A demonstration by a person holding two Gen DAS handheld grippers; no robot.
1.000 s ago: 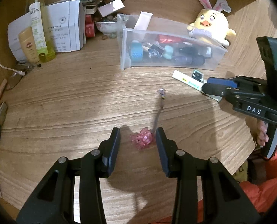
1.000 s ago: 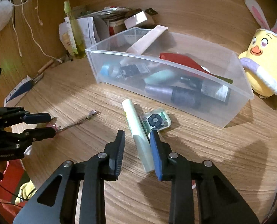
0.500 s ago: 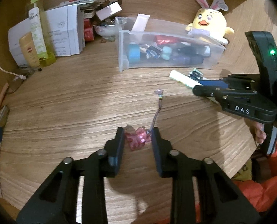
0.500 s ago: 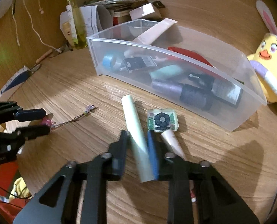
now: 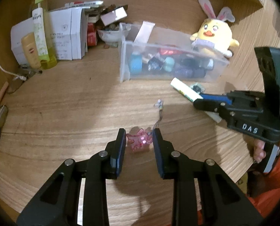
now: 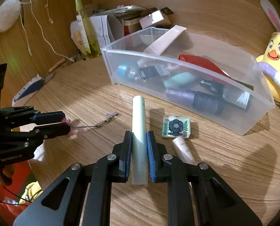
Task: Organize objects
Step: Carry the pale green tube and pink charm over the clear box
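**Two grippers, both gripping**

We see clear bin [image 6: 205,101] w/ bottles, tubes, tape roll. Our right gripper [image 6: 139,150] clamps pale tube [image 6: 139,124] on tabletop [image 6: 83,98]; left gripper [image 5: 139,143] pinches pink charm [image 5: 139,141] nearby.

Dim warm light, fisheye-bent edges w/ dark vignette, slight blur

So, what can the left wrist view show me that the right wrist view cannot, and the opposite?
Only the left wrist view: the pink charm clearly, between the left hand-held gripper fingers.

Only the right wrist view: the small cream tube, and the right hand-held gripper pads pressing the pale green tube.

Both: the clear bin, the flower-printed packet, the yellow plush chick.
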